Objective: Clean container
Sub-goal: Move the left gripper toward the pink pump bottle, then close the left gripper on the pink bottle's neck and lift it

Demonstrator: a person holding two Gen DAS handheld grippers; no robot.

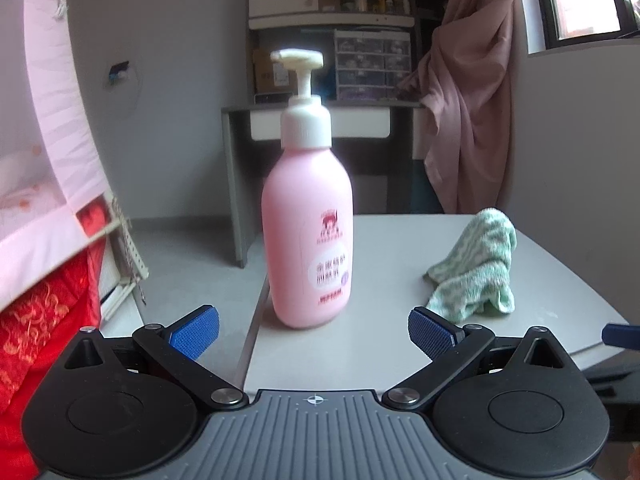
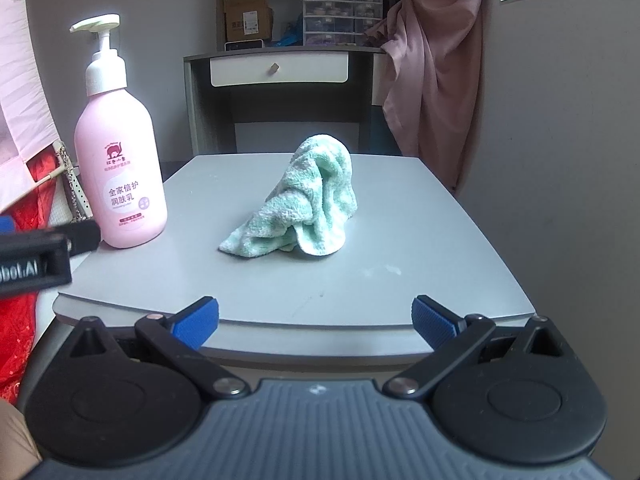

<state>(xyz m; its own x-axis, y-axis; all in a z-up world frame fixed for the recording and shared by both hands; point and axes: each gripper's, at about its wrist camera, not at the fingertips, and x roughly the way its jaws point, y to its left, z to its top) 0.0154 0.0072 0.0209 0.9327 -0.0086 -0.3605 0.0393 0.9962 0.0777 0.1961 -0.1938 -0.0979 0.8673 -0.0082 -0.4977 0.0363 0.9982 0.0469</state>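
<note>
One pink pump bottle (image 1: pixel 307 216) stands upright near the left edge of the grey worktop (image 2: pixel 400 240). One crumpled green cloth (image 2: pixel 304 204) lies to its right, apart from it. Two tongs show: the left tongs (image 1: pixel 314 330) are spread wide, empty, short of the bottle; the right tongs (image 2: pixel 316 320) are spread wide too, empty, short of the cloth. The bottle's label is blurred in the left view. In the right view, the left tongs are cut off at the frame's edge.
</note>
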